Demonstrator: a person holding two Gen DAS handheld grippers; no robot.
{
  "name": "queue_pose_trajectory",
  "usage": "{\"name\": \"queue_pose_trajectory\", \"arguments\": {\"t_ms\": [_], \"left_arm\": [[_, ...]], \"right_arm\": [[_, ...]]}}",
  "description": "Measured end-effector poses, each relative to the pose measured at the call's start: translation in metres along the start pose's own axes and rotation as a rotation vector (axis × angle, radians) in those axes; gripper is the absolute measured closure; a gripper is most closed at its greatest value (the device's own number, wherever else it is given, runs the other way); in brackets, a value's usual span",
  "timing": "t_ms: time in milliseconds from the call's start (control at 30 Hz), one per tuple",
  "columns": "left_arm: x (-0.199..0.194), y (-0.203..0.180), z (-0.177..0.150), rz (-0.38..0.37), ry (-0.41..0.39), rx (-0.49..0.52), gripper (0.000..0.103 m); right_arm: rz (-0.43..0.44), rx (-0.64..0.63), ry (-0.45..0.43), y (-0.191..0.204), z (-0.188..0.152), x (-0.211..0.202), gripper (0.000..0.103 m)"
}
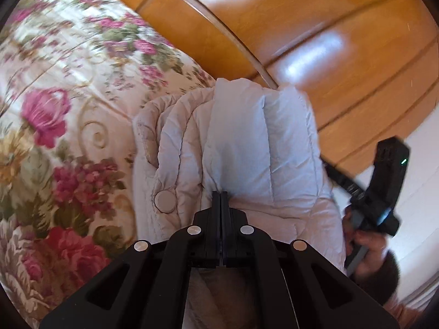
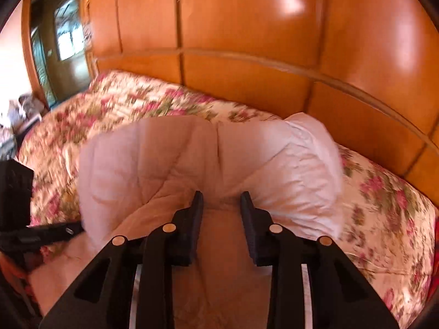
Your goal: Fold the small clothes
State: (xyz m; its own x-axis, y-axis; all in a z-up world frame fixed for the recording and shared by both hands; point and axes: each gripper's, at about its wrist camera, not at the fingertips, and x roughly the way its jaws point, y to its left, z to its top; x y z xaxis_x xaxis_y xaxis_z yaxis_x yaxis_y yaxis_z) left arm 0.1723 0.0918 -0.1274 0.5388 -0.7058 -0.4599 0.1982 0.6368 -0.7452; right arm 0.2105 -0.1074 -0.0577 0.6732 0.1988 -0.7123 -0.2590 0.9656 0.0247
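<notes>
A pale beige quilted padded garment (image 1: 241,137) lies bunched on a floral bedspread (image 1: 55,115), with a round snap (image 1: 164,201) on its left edge. My left gripper (image 1: 220,194) is shut, and creases in the fabric run into its tips. In the right wrist view the same garment (image 2: 164,159) puffs up on both sides of my right gripper (image 2: 222,196). Its jaws stand a little apart with a puckered fold of the fabric between them, and I see no pad pressing. A hand (image 1: 367,249) holds the right gripper at the garment's right edge.
A glossy wooden headboard (image 2: 247,63) runs along the far side of the bed. The floral bedspread (image 2: 384,205) stretches left and right of the garment. A dark doorway or mirror (image 2: 63,41) and some clutter (image 2: 19,107) lie at the far left.
</notes>
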Motion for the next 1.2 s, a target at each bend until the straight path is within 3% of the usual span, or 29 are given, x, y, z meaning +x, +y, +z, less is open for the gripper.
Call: {"name": "queue_pose_trajectory", "arguments": {"t_ms": [100, 167, 267, 333, 500, 567, 667, 733, 833, 967, 1033, 1200], "left_arm": [[-0.020, 0.016, -0.001, -0.021, -0.064, -0.091, 0.103], [-0.037, 0.015, 0.002, 0.009, -0.106, -0.096, 0.103], [-0.063, -0.011, 0.011, 0.126, -0.201, 0.010, 0.095], [-0.069, -0.034, 0.018, 0.156, -0.218, 0.091, 0.095], [-0.031, -0.107, 0.027, 0.180, -0.112, 0.334, 0.095], [-0.006, -0.123, 0.026, 0.252, -0.076, 0.400, 0.095], [0.021, -0.116, 0.024, 0.393, -0.061, 0.404, 0.095], [0.036, -0.097, 0.025, 0.435, -0.044, 0.385, 0.095], [0.046, -0.068, 0.015, 0.429, -0.040, 0.364, 0.095], [0.042, -0.051, 0.008, 0.423, -0.067, 0.378, 0.095], [0.043, -0.045, 0.011, 0.400, -0.059, 0.354, 0.095], [0.052, -0.039, 0.018, 0.365, -0.044, 0.335, 0.095]], "right_arm": [[-0.019, -0.030, -0.018, 0.008, -0.011, 0.011, 0.074], [-0.069, -0.079, -0.030, 0.017, -0.016, 0.016, 0.074], [-0.091, -0.093, -0.047, 0.020, -0.022, 0.018, 0.074], [-0.096, -0.093, -0.055, 0.023, -0.023, 0.023, 0.074], [-0.095, -0.089, -0.076, 0.022, -0.022, 0.023, 0.074], [-0.079, -0.070, -0.095, 0.018, -0.024, 0.020, 0.074], [-0.064, -0.030, -0.126, 0.011, -0.026, 0.013, 0.075], [-0.043, -0.003, -0.148, 0.007, -0.025, 0.004, 0.071], [0.003, 0.049, -0.192, 0.002, -0.022, -0.022, 0.051], [-0.019, 0.115, -0.183, -0.011, -0.019, -0.043, 0.055], [-0.046, 0.161, -0.107, -0.024, -0.020, -0.028, 0.064], [-0.037, 0.199, -0.113, -0.035, -0.025, -0.003, 0.063]]}}
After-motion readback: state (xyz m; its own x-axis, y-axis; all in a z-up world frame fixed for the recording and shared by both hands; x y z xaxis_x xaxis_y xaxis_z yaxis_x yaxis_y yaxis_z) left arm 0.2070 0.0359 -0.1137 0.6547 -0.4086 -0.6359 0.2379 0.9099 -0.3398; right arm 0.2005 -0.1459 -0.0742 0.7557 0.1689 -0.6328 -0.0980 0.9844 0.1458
